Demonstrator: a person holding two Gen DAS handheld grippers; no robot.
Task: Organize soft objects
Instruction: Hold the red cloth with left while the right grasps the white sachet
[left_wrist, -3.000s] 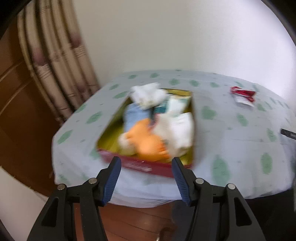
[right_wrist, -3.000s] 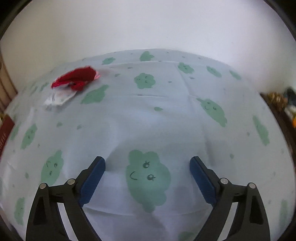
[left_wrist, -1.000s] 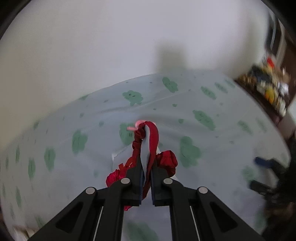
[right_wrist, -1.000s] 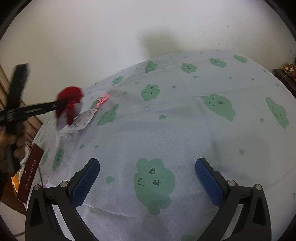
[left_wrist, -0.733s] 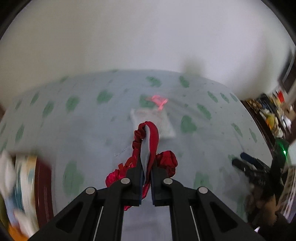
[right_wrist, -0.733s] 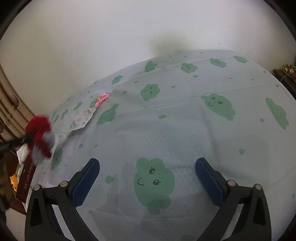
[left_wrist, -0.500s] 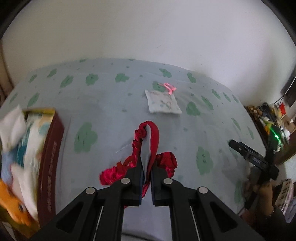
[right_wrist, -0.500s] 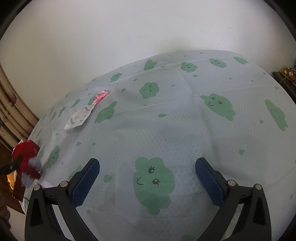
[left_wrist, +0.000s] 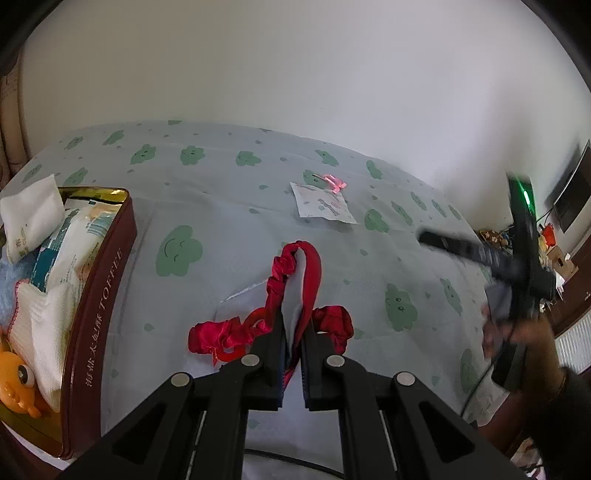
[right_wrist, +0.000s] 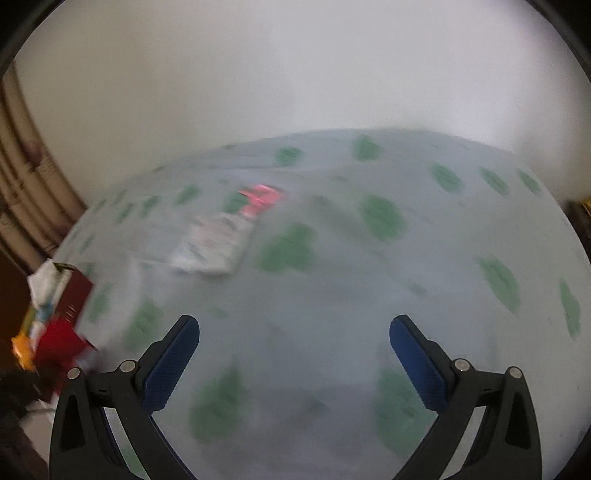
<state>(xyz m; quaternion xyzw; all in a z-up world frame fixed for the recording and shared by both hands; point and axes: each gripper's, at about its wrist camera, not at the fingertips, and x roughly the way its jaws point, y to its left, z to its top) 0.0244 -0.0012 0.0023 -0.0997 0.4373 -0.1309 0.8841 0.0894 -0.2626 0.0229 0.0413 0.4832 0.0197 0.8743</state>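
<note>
The left gripper (left_wrist: 291, 332) is shown with its fingers (left_wrist: 271, 345) pressed together on a red ruched fabric piece (left_wrist: 295, 291), which has a white inner layer and is held above the near part of the worktop (left_wrist: 229, 229); its loose ends hang to either side of the fingers. The worktop is covered by a pale cloth printed with green clouds. At the worktop's left edge a dark red tin (left_wrist: 98, 306) lettered "TOFFEE" is seen, filled with white cloths (left_wrist: 33, 325), a folded white packet (left_wrist: 31, 214), a pale blue fluffy item (left_wrist: 7, 291) and an orange toy (left_wrist: 16, 380). Toward the far edge, a small flat printed pouch (left_wrist: 323, 203) with a pink tie lies on the cloth, well apart from the tin. The right gripper (right_wrist: 294, 360) is presented in a motion-blurred view with its blue-padded fingers (right_wrist: 173, 362) spread wide and nothing between them, above bare cloth near the worktop's near edge. In the left wrist view this gripper appears at the right edge, carried by a hand (left_wrist: 532, 332).
</note>
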